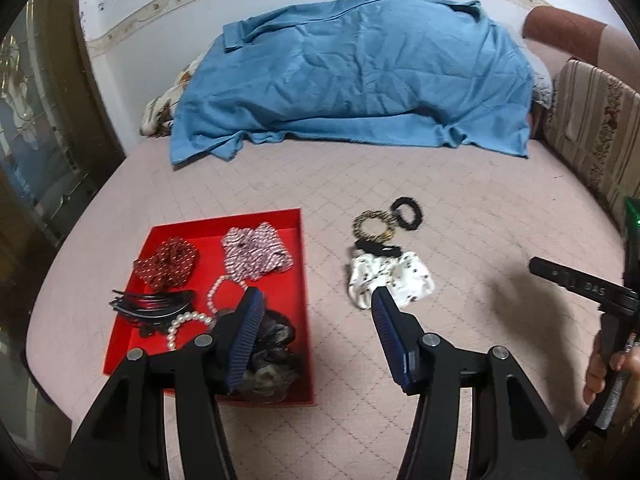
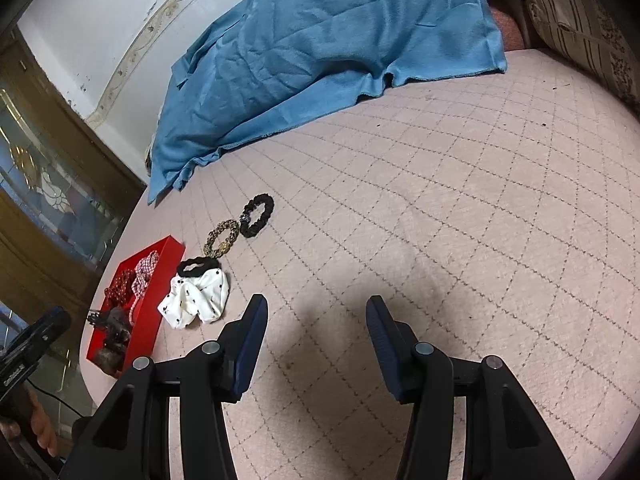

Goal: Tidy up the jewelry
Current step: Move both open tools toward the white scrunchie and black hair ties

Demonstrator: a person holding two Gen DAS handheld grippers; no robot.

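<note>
Left wrist: white scrunchie [image 1: 390, 282] lies just beyond the right jaw's tip.

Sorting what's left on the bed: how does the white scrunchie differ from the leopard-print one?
The white scrunchie is bulkier and crumpled; the leopard-print scrunchie lies as a thin open ring. White has black specks; leopard-print is gold-brown mottled. White lies nearer the left gripper. Both lie outside the red tray.

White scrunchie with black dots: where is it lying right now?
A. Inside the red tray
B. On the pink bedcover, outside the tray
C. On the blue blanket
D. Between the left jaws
B. The white scrunchie lies on the pink bedcover, right of the red tray, with a black scrunchie touching its far edge; no jaws touch it.
</note>
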